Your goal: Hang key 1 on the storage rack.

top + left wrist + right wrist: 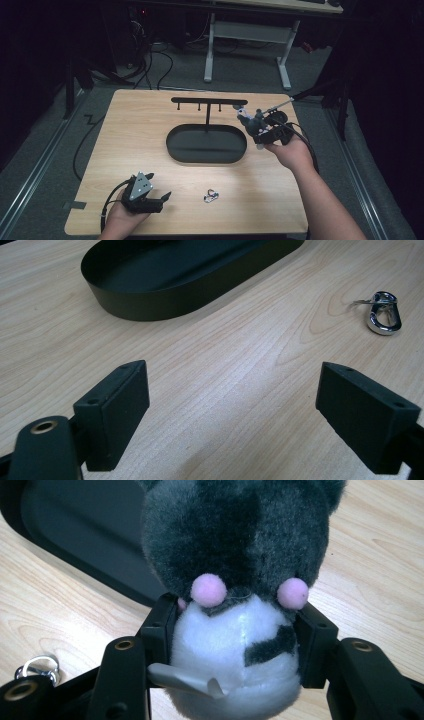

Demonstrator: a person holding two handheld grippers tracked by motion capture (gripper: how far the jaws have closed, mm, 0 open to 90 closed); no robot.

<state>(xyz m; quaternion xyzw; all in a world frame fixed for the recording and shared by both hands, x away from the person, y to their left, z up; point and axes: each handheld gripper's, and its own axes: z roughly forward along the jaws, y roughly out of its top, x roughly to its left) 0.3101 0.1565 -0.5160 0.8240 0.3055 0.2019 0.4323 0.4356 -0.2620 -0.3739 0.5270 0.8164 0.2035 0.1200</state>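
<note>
In the high view, the right gripper is held above the table just right of a black oval tray, beside the right end of the T-shaped hanger stand that rises from the tray's far side. A small grey and white plush toy sits at its tip. The left gripper rests near the front left of the light wooden table, its jaws apart and pointing right toward a small silver clip that lies on the wood, a short way off and untouched. Beyond the table lie grey floor, trailing cables and the white legs of another desk, with the surroundings dark.

In the left gripper view, the two black jaws stand wide apart with nothing but bare wood grain between them. The silver clip lies ahead and to the right, outside the jaw line, and the black tray curves across the top.

In the right gripper view, the jaws are closed against both sides of the plush toy, pressing on its white lower part, just under two pink pompoms. The dark grey fur rises above the pads. A grey tag sticks out low on the toy. The tray shows behind at upper left, and a metal ring hangs at lower left by the gripper body.
</note>
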